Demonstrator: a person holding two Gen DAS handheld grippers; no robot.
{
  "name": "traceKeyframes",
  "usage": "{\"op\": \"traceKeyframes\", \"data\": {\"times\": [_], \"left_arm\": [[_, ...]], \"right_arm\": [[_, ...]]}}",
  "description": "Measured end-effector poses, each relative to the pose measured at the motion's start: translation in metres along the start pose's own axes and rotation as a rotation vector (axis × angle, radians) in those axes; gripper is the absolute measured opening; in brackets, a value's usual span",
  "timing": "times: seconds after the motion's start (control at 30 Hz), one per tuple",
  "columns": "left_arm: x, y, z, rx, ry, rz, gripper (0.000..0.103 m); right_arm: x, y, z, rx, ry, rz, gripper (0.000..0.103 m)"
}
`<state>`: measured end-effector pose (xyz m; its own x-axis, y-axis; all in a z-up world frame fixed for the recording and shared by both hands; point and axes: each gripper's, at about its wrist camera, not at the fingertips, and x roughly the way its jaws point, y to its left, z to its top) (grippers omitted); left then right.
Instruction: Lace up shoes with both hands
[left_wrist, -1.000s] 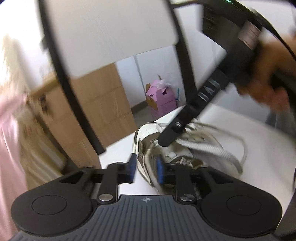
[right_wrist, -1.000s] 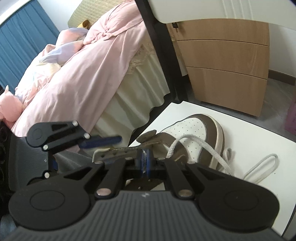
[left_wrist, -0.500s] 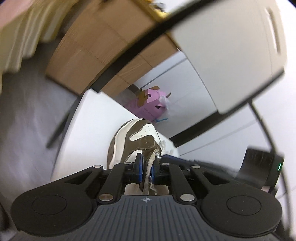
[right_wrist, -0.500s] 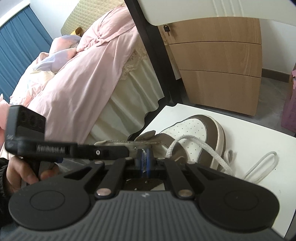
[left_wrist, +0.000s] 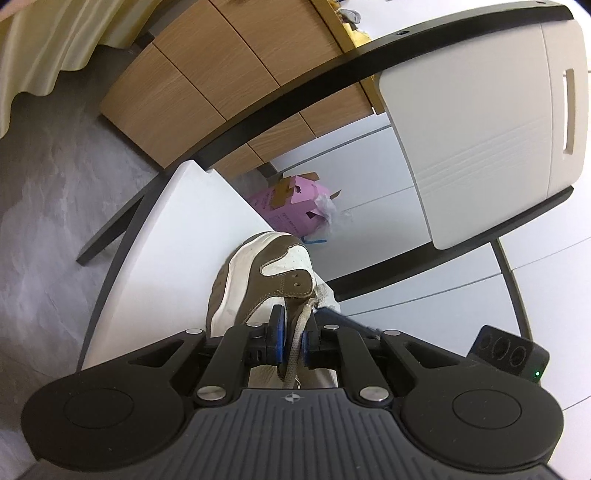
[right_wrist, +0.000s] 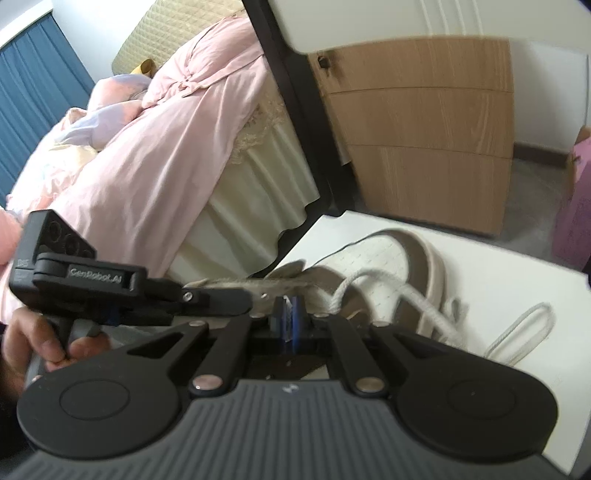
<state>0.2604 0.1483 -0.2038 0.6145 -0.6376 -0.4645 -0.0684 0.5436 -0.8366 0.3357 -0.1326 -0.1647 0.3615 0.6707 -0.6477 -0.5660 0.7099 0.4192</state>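
Observation:
A brown and white shoe (left_wrist: 258, 280) lies on a white seat (left_wrist: 177, 240). My left gripper (left_wrist: 293, 326) is shut on a stretch of its pale lace (left_wrist: 303, 314), which runs up between the blue pads from the brown eyelet flap. In the right wrist view the same shoe (right_wrist: 391, 254) lies ahead, with a lace (right_wrist: 373, 277) arching over it and a loose loop (right_wrist: 517, 325) on the seat. My right gripper (right_wrist: 290, 314) is shut just above the shoe's collar; I cannot tell whether anything thin is pinched. The left gripper (right_wrist: 236, 297) reaches in from the left, held by a hand (right_wrist: 33, 332).
A wooden drawer cabinet (right_wrist: 424, 147) stands beyond the seat. A bed with a pink cover (right_wrist: 166, 147) fills the left. The chair's white back (left_wrist: 480, 129) and black frame (left_wrist: 295, 96) rise over the shoe. A pink box (left_wrist: 291, 210) sits on the floor.
My left gripper, open beside the shoe a second ago, rolled over and closed on the lace at the eyelet flap. The right gripper stayed shut in place.

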Motion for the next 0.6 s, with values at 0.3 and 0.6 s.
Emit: {"op": "traceKeyframes", "data": {"times": [0.3,0.6], "left_arm": [[0.001,0.020,0.004,-0.146,0.015,-0.061,0.011],[0.001,0.015,0.004,-0.115,0.018,-0.049,0.011]], "right_arm": [[0.002,-0.022,-0.002,0.168,-0.019,0.112,0.003],[0.006,-0.028,-0.005,0.249,-0.021,0.155,0.003]]}}
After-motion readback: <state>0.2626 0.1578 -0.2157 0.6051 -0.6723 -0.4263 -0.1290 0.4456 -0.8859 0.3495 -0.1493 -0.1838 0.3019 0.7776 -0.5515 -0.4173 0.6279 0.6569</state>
